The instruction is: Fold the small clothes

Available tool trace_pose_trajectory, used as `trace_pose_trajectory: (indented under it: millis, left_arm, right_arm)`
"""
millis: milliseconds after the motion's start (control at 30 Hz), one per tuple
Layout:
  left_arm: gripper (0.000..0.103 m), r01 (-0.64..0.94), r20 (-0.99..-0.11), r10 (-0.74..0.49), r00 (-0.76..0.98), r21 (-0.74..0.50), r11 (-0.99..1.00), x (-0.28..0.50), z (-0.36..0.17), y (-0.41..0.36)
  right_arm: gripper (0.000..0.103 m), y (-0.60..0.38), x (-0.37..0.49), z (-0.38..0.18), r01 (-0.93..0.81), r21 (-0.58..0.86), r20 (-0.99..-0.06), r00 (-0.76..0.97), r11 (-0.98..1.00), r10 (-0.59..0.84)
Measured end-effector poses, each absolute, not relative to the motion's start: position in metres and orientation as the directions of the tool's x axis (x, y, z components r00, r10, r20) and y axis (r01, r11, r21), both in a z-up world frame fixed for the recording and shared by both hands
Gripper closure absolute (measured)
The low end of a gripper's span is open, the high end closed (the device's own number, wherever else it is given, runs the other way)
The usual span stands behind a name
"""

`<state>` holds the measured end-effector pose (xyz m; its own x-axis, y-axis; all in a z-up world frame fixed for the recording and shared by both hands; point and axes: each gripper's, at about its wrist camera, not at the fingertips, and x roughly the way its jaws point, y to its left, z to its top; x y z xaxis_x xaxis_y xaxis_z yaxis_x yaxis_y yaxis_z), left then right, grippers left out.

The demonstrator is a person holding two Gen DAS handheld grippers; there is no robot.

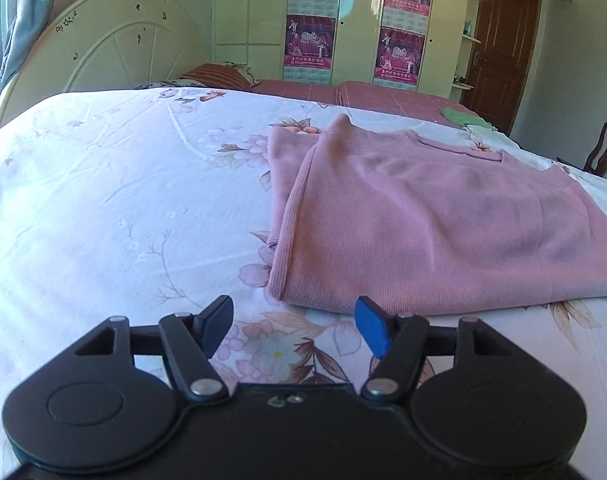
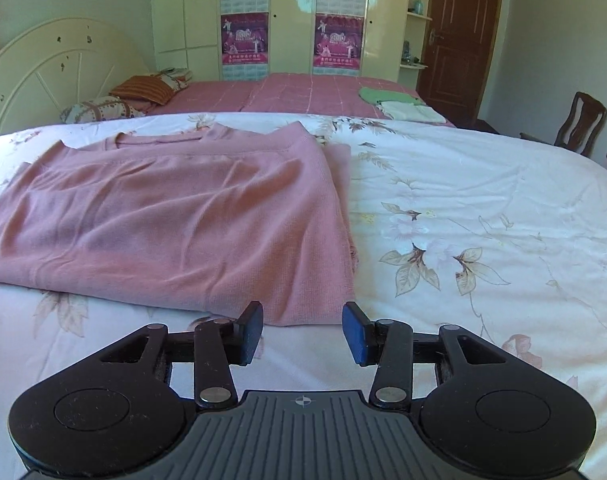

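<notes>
Sweater (image 1: 443,220) lies mid-frame on my flowered bed (image 1: 103,200); posters (image 1: 309,46) above, writing unreadable. Left claw (image 1: 293,330) and right claw (image 2: 302,332) gape, empty.

Both wrist views look down-forward, sharing the pink top (image 1: 443,220).
</notes>
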<state>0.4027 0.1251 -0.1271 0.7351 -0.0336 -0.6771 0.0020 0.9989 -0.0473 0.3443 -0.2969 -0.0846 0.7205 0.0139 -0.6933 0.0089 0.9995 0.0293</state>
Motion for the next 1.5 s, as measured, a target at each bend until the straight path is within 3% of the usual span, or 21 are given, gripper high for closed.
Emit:
trace_pose_trajectory:
  millis: [300,433,500,633,833,900,1000,1033,1100,1133,1267,1433,1500]
  left_arm:
    - [0.037,0.020,-0.652,-0.061,0.755,-0.070,0.997,0.404,-0.120,0.113]
    - [0.037,-0.007,-0.666,-0.120,0.736,-0.185,0.983,0.412,-0.123,0.115]
    - [0.043,-0.033,-0.675,-0.138,0.725,-0.233,0.972,0.409,-0.124,0.117]
    - [0.041,0.022,-0.607,-0.197,0.770,-0.282,0.959,0.415,-0.111,0.111]
    - [0.039,0.170,-0.598,-0.261,0.758,-0.206,0.964,0.494,-0.108,0.043]
    - [0.036,0.221,-0.596,-0.270,0.756,-0.155,0.963,0.514,-0.111,0.008]
    - [0.035,0.246,-0.637,-0.245,0.731,-0.088,0.965,0.537,-0.129,-0.030]
    - [0.034,0.242,-0.680,-0.224,0.698,-0.070,0.968,0.546,-0.140,-0.036]
    - [0.027,0.267,-0.664,-0.196,0.721,0.006,0.964,0.544,-0.152,-0.045]
    - [0.027,0.274,-0.660,-0.192,0.726,0.021,0.962,0.542,-0.152,-0.046]
    - [0.028,0.225,-0.615,-0.219,0.757,-0.068,0.972,0.500,-0.132,-0.008]
    - [0.031,-0.044,-0.589,-0.183,0.787,-0.350,0.936,0.395,-0.143,0.086]
    - [0.042,-0.153,-0.606,-0.168,0.778,-0.442,0.884,0.372,-0.157,0.116]
  right_arm:
    - [0.059,-0.279,0.344,-0.075,-0.028,0.041,-0.677,0.734,0.999,0.048]
    - [0.059,-0.274,0.365,-0.073,-0.026,0.076,-0.660,0.748,0.997,0.070]
    - [0.059,-0.271,0.370,-0.071,-0.035,0.090,-0.646,0.759,0.995,0.085]
    - [0.060,-0.270,0.378,-0.077,-0.075,0.114,-0.643,0.755,0.991,0.132]
    - [0.061,-0.244,0.424,-0.078,-0.138,0.147,-0.605,0.771,0.979,0.200]
    - [0.074,-0.226,0.446,-0.078,-0.178,0.164,-0.597,0.765,0.970,0.241]
    - [0.074,-0.199,0.475,-0.087,-0.225,0.139,-0.586,0.767,0.964,0.263]
    - [0.074,-0.193,0.484,-0.093,-0.244,0.140,-0.593,0.756,0.960,0.279]
    - [0.075,-0.182,0.498,-0.113,-0.256,0.098,-0.659,0.707,0.962,0.255]
    - [0.075,-0.179,0.499,-0.120,-0.263,0.066,-0.649,0.721,0.962,0.242]
    - [0.075,-0.182,0.495,-0.116,-0.267,0.042,-0.646,0.728,0.963,0.230]
    - [0.075,-0.198,0.462,-0.091,-0.253,0.124,-0.581,0.766,0.960,0.277]
    - [0.075,-0.200,0.451,-0.089,-0.248,0.169,-0.577,0.760,0.954,0.299]
